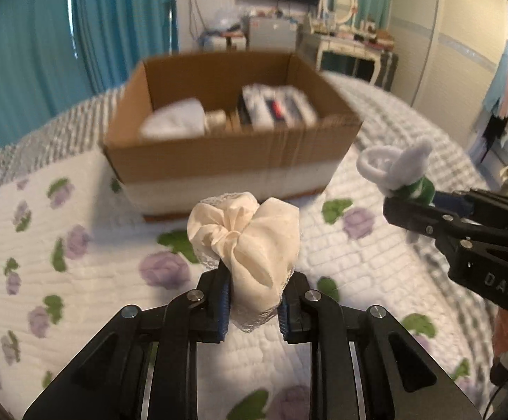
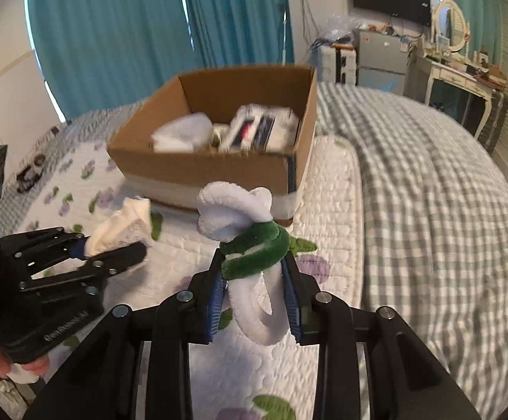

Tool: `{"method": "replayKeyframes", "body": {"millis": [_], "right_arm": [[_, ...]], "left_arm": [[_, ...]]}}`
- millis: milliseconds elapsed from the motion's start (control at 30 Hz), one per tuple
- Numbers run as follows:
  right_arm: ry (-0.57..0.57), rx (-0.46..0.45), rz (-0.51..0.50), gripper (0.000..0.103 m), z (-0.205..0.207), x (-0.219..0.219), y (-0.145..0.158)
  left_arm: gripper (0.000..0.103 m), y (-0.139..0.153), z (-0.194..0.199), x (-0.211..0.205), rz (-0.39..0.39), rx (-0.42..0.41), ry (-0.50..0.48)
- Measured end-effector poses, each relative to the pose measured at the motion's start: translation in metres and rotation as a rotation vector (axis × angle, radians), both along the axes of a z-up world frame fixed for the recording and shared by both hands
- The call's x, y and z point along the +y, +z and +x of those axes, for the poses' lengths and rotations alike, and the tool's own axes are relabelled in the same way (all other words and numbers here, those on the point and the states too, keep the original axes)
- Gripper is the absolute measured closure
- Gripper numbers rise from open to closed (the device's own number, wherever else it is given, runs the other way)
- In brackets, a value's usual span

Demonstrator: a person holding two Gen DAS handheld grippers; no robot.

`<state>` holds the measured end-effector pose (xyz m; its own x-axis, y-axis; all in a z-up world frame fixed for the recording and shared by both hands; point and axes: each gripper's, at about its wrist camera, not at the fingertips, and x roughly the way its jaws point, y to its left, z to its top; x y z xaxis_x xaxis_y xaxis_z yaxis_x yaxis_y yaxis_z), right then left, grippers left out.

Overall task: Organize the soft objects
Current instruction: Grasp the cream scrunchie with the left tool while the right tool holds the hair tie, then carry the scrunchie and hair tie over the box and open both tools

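At the bottom centre of each wrist view, we saw the left gripper (image 1: 254, 309) pinching a cream cloth bundle (image 1: 245, 241) and the right gripper (image 2: 254, 301) clamped on a white-and-green plush toy (image 2: 250, 241), both below the cardboard box (image 1: 219, 161) at centre frame.

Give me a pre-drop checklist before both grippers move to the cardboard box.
1. Left gripper shut on the cream crumpled fabric bundle: ok.
2. Right gripper shut on the white and green fuzzy plush toy: ok.
3. Open brown cardboard box ahead of both, top open: ok.
4. Free room inside the box beside the white items: cannot tell, blurred.
5. Grippers apart from each other: ok.
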<state>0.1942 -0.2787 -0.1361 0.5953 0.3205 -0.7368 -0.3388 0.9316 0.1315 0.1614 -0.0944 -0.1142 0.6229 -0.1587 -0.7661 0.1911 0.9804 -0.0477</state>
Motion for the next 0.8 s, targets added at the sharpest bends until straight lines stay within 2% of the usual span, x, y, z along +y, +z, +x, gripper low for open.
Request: {"method": "replayKeyframes", "body": {"millis": [133, 433, 633, 800], "right_arm": [[-0.041, -0.055, 0.025, 0.073, -0.019, 0.0, 0.046], [-0.064, -0.223, -0.023, 0.073, -0.055, 0.024, 0.152], [-0.053, -0.262, 0.0, 0.073, -0.043, 0.049, 0.186], [-0.039, -0.255, 0.011, 0.073, -0.006, 0.068, 0.186]], "left_arm": [[0.083, 0.048, -0.016, 0.006, 0.004, -0.091, -0.022], [0.083, 0.144, -0.035, 0.024, -0.014, -0.279, -0.047], [0.083, 0.171, -0.022, 0.034, -0.028, -0.327, -0.063], [0.083, 0.165, 0.014, 0.041, -0.023, -0.317, -0.051]]}}
